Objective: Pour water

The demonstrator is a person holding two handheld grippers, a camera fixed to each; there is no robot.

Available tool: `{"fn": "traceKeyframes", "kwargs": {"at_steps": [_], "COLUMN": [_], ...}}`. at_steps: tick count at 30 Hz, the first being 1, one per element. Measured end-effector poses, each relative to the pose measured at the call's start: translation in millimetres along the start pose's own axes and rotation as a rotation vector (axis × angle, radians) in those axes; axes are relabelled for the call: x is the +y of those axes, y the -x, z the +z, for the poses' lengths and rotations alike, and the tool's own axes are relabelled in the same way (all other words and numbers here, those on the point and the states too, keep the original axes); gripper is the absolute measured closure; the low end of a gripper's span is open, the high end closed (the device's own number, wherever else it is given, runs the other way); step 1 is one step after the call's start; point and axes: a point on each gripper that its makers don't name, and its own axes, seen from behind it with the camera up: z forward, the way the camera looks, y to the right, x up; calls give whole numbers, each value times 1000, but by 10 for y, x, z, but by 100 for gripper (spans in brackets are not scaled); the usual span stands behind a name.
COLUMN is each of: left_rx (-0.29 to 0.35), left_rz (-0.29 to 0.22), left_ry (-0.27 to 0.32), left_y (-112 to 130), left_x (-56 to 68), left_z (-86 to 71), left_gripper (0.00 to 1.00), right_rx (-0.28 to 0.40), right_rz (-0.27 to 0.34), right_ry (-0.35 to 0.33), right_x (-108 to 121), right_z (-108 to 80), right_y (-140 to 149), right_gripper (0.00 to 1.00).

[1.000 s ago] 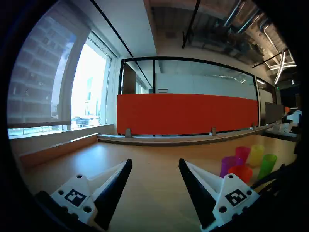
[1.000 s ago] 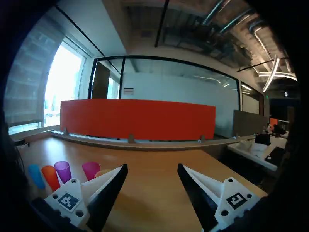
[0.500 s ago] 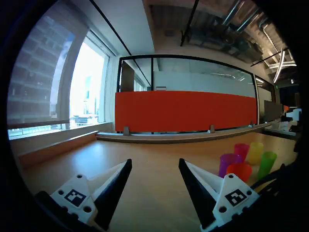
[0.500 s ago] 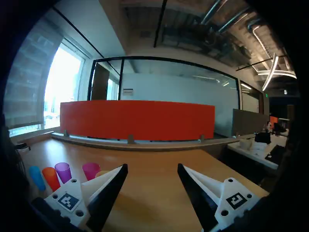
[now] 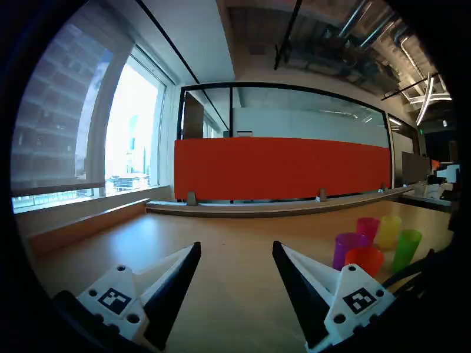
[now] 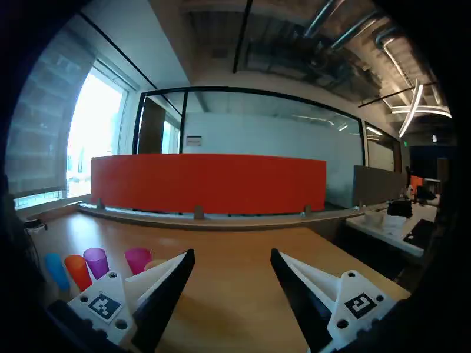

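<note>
— What's around you?
— A wooden counter (image 5: 229,294) before an orange partition (image 5: 282,167). My left gripper (image 5: 235,243) hangs open, empty; the coloured cups (image 5: 348,246) stand near its right finger.
— And the other?
— My right gripper (image 6: 231,251) gapes empty too, the coloured cups (image 6: 96,260) near, off its left finger.

The surface (image 5: 235,259) is a light wooden top, smooth and bare across the middle. In the left gripper view, plastic cups stand upright in a close group at its right side. A purple cup (image 5: 348,247) and an orange cup (image 5: 366,259) stand nearest, a pink cup (image 5: 368,227) and a yellow cup (image 5: 389,230) farther back, and a green cup (image 5: 408,247) at the right. In the right gripper view, a blue cup (image 6: 56,270) stands at the left — just beside the orange cup.
</note>
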Motion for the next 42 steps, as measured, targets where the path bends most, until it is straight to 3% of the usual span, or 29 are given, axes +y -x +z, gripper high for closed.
{"fn": "traceKeyframes", "kwargs": {"at_steps": [15, 30, 42], "left_rx": [-3, -2, -2], "left_rz": [3, 4, 4], "left_ry": [-7, -8, -9], "left_y": [0, 5, 0], "left_x": [-21, -24, -23], "left_z": [-1, -12, -21], "left_gripper": [10, 7, 7], "right_rx": [12, 71, 74], "right_rz": [-4, -55, -13], "right_ry": [-16, -36, -77], "right_x": [-10, -5, -28], "right_z": [15, 55, 172], "right_y": [-60, -55, 198], "right_gripper": [0, 0, 0]}}
